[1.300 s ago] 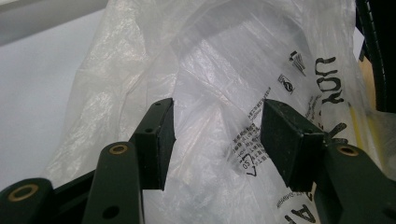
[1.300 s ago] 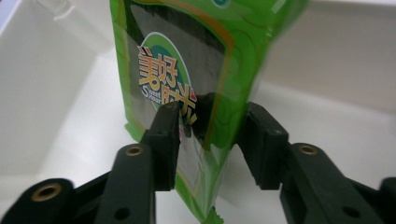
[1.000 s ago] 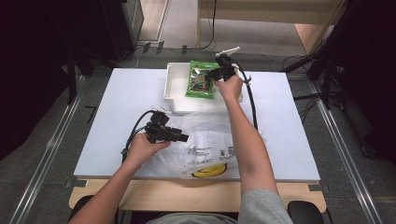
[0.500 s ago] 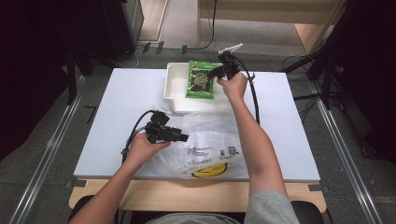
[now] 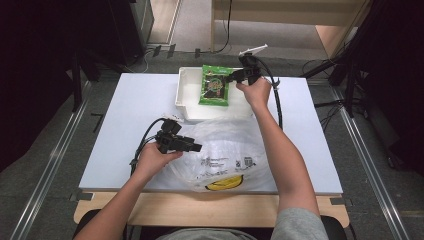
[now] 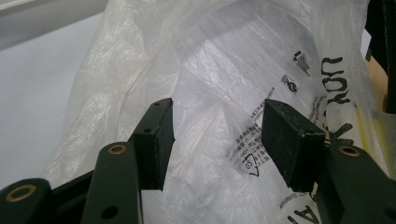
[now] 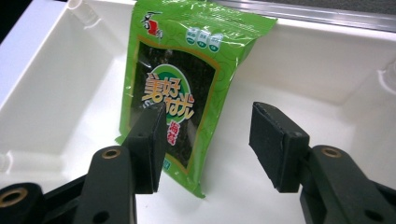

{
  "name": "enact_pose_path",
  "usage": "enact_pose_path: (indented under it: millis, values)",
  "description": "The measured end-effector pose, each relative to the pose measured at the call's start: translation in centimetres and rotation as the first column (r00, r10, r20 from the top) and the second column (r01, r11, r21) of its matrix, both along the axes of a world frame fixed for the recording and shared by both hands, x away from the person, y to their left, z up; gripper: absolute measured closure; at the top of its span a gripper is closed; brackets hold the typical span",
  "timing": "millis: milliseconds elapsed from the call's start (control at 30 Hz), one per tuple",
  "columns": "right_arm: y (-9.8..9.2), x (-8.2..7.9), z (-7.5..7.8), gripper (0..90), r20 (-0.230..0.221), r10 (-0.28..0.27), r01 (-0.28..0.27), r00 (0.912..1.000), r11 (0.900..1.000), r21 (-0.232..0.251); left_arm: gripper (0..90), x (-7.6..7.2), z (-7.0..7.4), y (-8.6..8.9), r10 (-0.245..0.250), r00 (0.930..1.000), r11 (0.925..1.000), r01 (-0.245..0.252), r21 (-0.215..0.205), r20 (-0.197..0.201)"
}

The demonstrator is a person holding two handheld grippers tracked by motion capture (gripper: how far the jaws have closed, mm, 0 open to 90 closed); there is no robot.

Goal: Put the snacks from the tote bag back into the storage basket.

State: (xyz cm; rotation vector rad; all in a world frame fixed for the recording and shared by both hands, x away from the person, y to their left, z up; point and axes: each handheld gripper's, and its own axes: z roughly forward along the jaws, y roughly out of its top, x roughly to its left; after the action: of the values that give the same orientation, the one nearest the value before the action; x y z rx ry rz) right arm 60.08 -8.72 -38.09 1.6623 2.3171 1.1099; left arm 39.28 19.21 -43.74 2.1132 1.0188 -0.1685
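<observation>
At the far edge of the bench (image 5: 125,110), the green snack packet (image 5: 215,85) is lying in the white tray (image 5: 185,95) — right gripper (image 5: 231,77) hovering beside it, jaws apart and empty. Left gripper (image 5: 199,147) is gaping over the plastic bag (image 5: 235,155), gripping nothing.

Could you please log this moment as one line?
left hand-held gripper: open at plastic bag | right hand-held gripper: open beside green packet in tray
</observation>
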Motion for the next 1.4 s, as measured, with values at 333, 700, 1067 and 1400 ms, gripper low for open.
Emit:
enact_pose_path:
  millis: [333, 700, 1067, 1400]
  values:
    - [-0.1, -2.1, 0.7, 47.8, 0.012, 0.057, -0.057, 0.9983, 0.998, 0.000, 44.7, 0.0, 0.0, -0.1, 0.001, 1.0000, 1.0000, -0.001, -0.001, 0.000]
    - [0.1, -4.7, 0.7, 45.7, 0.047, 0.137, -0.138, 0.9895, 0.990, 0.033, 44.6, 0.0, 0.0, 0.1, 0.008, 1.0000, 1.0000, -0.008, 0.003, 0.000]
    - [0.2, -7.0, 0.7, 43.9, 0.047, 0.186, -0.186, 0.9814, 0.983, -0.009, 44.3, -0.1, 0.2, 0.0, 0.005, 1.0000, 1.0000, -0.005, 0.005, 0.005]
    - [0.3, -9.3, 0.5, 44.7, 0.069, 0.222, -0.223, 0.9727, 0.975, 0.019, 44.0, -0.2, 0.3, -0.2, 0.000, 1.0000, 1.0000, 0.000, -0.002, 0.001]
